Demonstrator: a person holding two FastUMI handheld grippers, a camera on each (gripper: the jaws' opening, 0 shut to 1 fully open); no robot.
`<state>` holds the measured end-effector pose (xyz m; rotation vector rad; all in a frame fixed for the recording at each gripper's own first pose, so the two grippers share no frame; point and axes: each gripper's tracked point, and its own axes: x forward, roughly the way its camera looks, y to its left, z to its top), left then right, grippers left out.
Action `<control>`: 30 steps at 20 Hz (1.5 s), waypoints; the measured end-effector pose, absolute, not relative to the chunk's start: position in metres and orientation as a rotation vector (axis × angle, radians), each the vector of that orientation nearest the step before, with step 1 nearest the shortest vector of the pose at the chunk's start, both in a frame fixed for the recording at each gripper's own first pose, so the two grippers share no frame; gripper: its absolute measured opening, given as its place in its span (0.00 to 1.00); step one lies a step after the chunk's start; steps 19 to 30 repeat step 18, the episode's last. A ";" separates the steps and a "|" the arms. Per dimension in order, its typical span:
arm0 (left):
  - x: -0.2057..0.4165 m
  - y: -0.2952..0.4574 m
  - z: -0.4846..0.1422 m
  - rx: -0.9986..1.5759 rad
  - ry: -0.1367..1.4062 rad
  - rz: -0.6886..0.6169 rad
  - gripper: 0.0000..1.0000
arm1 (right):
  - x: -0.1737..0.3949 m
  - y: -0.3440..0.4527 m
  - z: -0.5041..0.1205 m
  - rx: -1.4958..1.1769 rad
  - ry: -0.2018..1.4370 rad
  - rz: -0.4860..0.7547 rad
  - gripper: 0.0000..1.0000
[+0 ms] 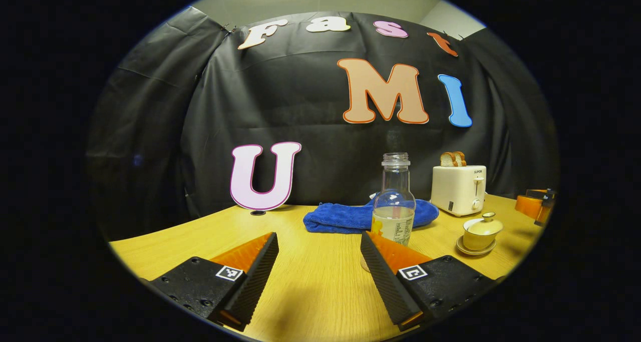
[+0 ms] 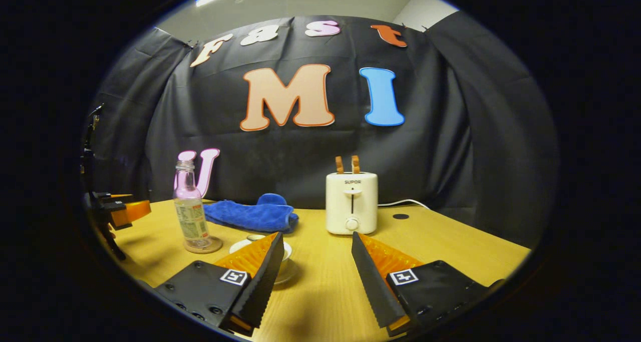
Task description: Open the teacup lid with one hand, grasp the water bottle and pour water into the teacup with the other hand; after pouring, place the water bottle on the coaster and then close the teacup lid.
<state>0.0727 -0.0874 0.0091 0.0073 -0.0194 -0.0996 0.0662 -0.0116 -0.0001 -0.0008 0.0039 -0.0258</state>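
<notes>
The teacup (image 1: pixel 479 236) sat lidded on its saucer, right of the water bottle (image 1: pixel 394 207), which stood uncapped and partly full on the coaster (image 2: pixel 203 245) on the surface (image 1: pixel 320 282). Both the left tongs (image 1: pixel 319 262) and right tongs (image 2: pixel 315 262) stood wide, holding nothing. By the look of it, either nothing had begun or everything was done; I could not tell which.

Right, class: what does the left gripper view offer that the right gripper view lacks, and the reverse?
Left gripper view: the lidded teacup in full on its saucer. Right gripper view: the coaster in clear sight under the water bottle, and the toaster's cable. Shared: water bottle, blue towel, toaster with bread, wooden table.
</notes>
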 end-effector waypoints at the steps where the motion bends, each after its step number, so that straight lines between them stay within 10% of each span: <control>1: 0.073 -0.086 0.009 0.008 -0.020 -0.093 0.96 | 0.064 -0.020 0.000 -0.002 0.002 -0.060 0.87; 8: 0.069 -0.076 0.009 0.008 -0.019 -0.042 0.96 | 0.050 -0.059 0.003 -0.011 -0.008 -0.265 0.84; 30: 0.069 -0.076 0.009 0.007 -0.015 -0.035 0.94 | 0.049 -0.062 0.004 -0.011 -0.007 -0.280 0.84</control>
